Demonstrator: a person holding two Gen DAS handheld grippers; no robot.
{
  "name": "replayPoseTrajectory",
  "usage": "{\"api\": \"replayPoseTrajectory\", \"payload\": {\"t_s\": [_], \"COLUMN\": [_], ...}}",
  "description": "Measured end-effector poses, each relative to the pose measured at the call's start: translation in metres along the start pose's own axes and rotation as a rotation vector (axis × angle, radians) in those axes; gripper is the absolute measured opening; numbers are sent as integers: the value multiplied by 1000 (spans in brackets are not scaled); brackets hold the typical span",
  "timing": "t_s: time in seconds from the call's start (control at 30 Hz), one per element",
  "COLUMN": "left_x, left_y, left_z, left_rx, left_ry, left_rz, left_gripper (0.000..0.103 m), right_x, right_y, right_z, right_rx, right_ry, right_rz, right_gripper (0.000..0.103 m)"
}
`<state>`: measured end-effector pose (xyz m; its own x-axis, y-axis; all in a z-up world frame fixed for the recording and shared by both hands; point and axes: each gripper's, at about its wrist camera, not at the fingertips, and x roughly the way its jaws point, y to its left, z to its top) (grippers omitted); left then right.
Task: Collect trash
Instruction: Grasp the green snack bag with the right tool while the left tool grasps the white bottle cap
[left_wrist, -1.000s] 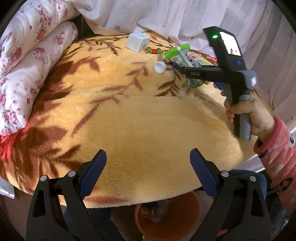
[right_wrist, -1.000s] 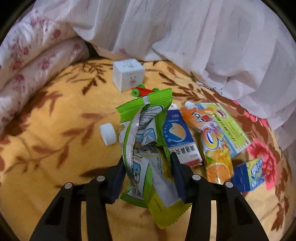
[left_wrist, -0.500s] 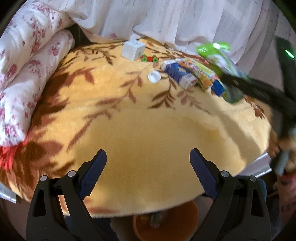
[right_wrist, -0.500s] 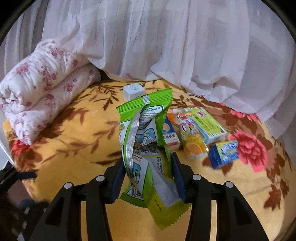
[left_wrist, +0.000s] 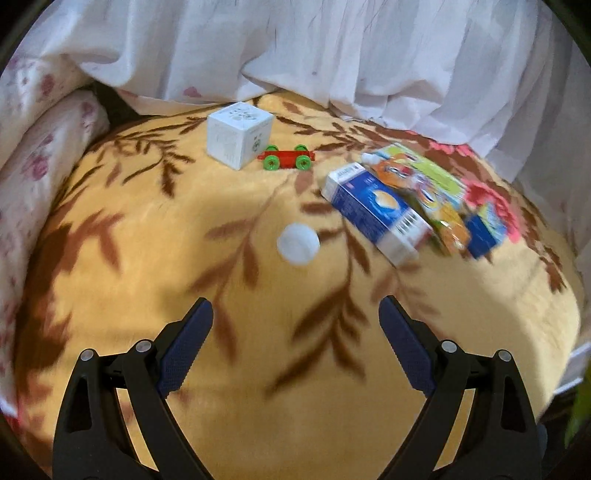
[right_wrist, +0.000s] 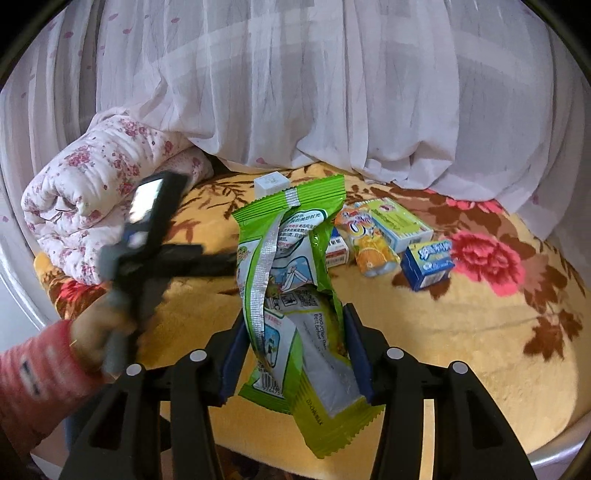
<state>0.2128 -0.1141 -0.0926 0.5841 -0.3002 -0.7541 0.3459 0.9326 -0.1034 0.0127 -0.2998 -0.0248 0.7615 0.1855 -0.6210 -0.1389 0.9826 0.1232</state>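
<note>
The right claw (right_wrist: 295, 350) has the green snack wrapper (right_wrist: 291, 280) standing upright between its blue pads, but its jaws are opening at this moment, so the grip looks to be loosening. The pads sit low on the wrapper's crumpled lower half, with the sealed top rising toward 12 o'clock. Holding it low and upright probably keeps the loose, empty bag from flopping over and blocking the view. Whether a bin lies below cannot be seen here.

The left claw (left_wrist: 295, 332) is spread wide with nothing between its pads, angled down over the yellow leaf-patterned blanket (left_wrist: 147, 229) on the bed. Dead ahead at 12 o'clock lies a white bottle cap (left_wrist: 298, 242), well apart from the fingertips; judging by the line-up, it is the next piece of trash. The wide spread suits a small round cap that could roll on soft pile.

Further out, at about 1 o'clock, the remaining trash lies bunched together: a blue and white carton (left_wrist: 376, 210), touching an orange juice pouch (left_wrist: 439, 218), with a green box (left_wrist: 432, 173) behind and a small blue box (left_wrist: 484, 229) at the right end. At 11 o'clock, a white cube box (left_wrist: 240, 134) stands just beside a red toy cart with green wheels (left_wrist: 287, 158); the toy is likely no trash. A floral quilt roll (right_wrist: 99, 206) lies at the far left, white curtains (right_wrist: 332, 92) behind.

In the right wrist view, the person's left hand (right_wrist: 96, 325), in a pink sleeve, holds the other tool at 9 o'clock.
</note>
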Motion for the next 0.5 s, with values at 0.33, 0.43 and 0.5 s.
{"api": "replayPoseTrajectory", "payload": {"t_s": [0.33, 0.43, 0.5], "left_x": [59, 70, 68], "left_y": [-8, -8, -7], "left_z": [33, 32, 30], "left_rx": [46, 51, 43], "left_ry": [31, 69, 61], "left_rz": [88, 89, 84], "left_gripper": [63, 34, 34], "right_x": [7, 11, 11], "right_y": [-21, -25, -26], "right_z": [-11, -13, -15], "right_rx": [41, 51, 58], "right_ry": [15, 21, 20], "right_rz": [7, 9, 13], "right_gripper": [50, 50, 50]}}
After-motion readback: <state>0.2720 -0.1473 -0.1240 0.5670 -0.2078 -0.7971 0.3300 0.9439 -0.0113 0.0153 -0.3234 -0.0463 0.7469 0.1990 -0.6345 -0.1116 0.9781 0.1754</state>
